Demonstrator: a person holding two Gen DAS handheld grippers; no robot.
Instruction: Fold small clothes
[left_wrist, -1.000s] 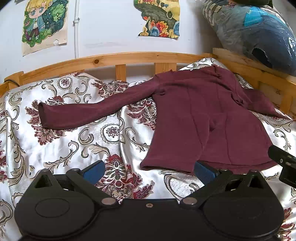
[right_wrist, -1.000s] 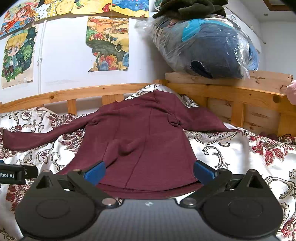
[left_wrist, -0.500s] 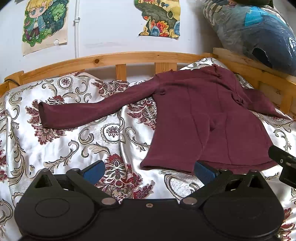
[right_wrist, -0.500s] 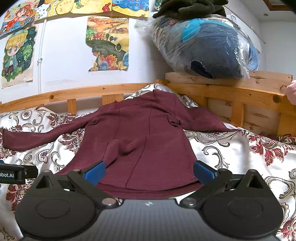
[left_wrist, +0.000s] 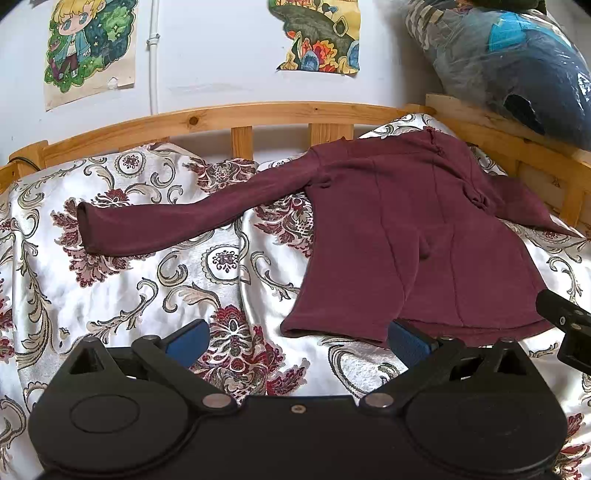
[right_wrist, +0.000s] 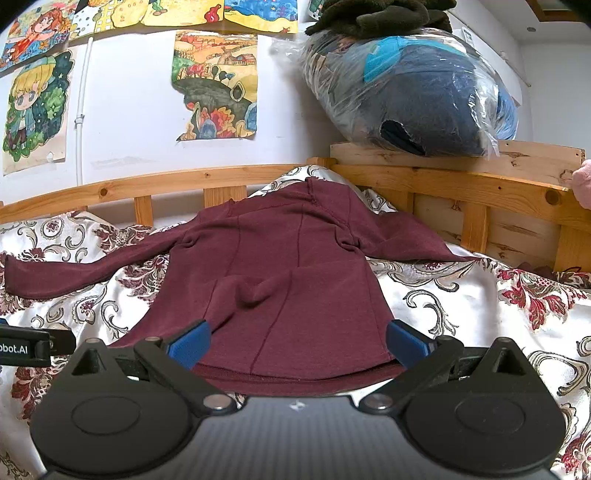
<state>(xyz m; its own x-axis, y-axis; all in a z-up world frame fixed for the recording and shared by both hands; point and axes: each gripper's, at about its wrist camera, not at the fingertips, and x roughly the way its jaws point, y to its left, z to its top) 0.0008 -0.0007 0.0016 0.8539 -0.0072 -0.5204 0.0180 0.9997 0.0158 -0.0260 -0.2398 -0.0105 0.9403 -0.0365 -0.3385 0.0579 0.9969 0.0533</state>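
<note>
A maroon top (left_wrist: 413, 236) is lying spread flat on the patterned bedspread (left_wrist: 122, 295), hem toward the grippers, neck toward the wooden rail (left_wrist: 236, 118), long axis running away from both. The left gripper (left_wrist: 295, 338) is hovering with jaws spread, empty, at the hem's left corner. The right gripper (right_wrist: 297, 341), also spread and empty, is straddling the hem's middle, so it is sitting nearer. One sleeve (left_wrist: 192, 221) is stretching far left.
</note>
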